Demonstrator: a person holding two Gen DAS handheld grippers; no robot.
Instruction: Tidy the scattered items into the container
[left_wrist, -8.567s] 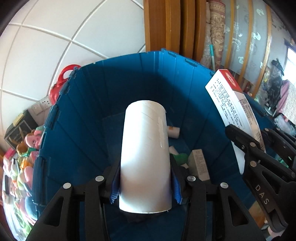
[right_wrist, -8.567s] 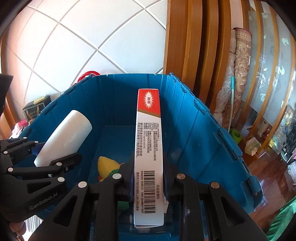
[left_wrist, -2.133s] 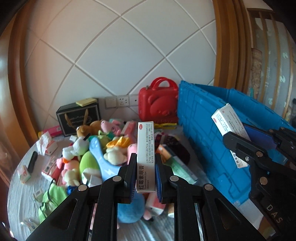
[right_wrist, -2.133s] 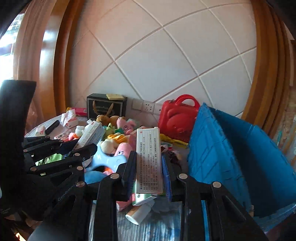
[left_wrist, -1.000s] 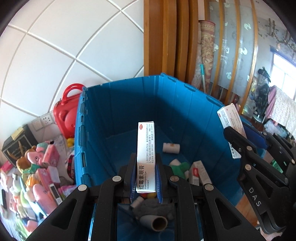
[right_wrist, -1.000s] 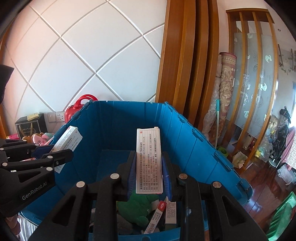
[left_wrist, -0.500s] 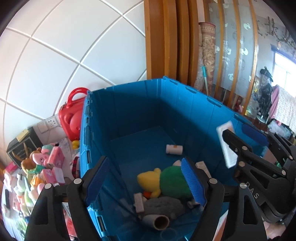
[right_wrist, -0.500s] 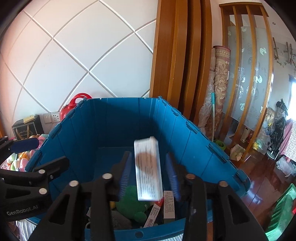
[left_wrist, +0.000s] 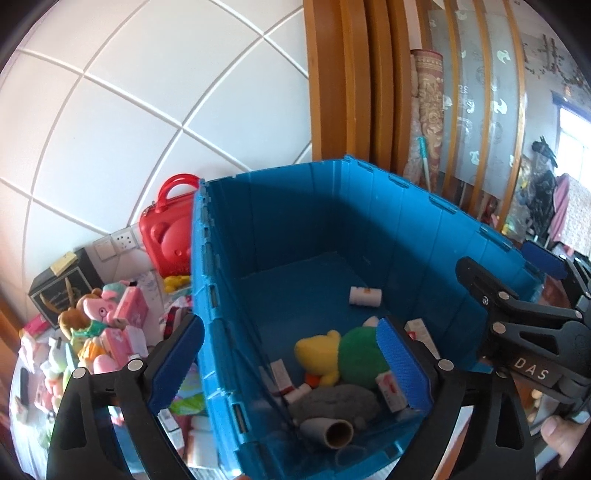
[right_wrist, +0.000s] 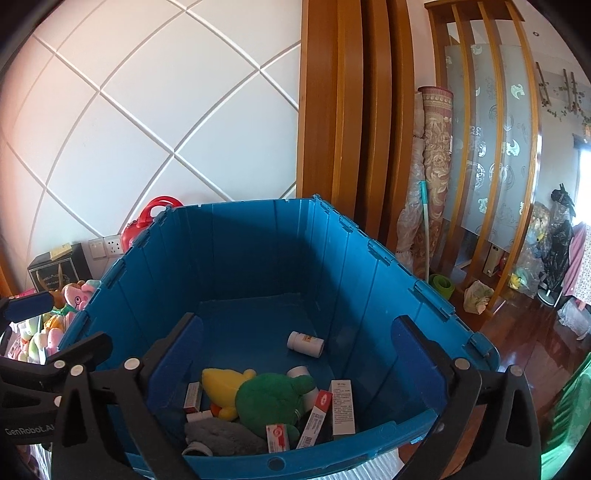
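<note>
The blue crate (left_wrist: 201, 266) (right_wrist: 258, 251) lies below both grippers. My left gripper (left_wrist: 291, 365) hangs over its near left wall, jaws opening, nothing between the blue pads (left_wrist: 404, 369). My right gripper (right_wrist: 295, 358) is over the near rim, jaws also opening and empty. Inside lie a green and yellow plush (left_wrist: 343, 354) (right_wrist: 269, 398), a white bottle (left_wrist: 365, 296) (right_wrist: 305, 343), a cardboard tube (left_wrist: 328, 430), a grey cloth (right_wrist: 221, 435) and small medicine boxes (right_wrist: 341, 406). More scattered plush toys and boxes (left_wrist: 103, 325) are piled left of the crate.
A red carry case (left_wrist: 170, 232) leans against the tiled wall behind the pile, and a black box (left_wrist: 61, 288) stands beside the wall sockets. Wooden pillars (right_wrist: 343, 110) and a rolled rug (right_wrist: 436, 155) rise behind the crate. A hand (left_wrist: 561, 435) holds the right gripper's handle.
Both grippers have opened and let go of their white medicine boxes, which dropped into the crate. The left gripper has drifted toward the crate's left wall.
</note>
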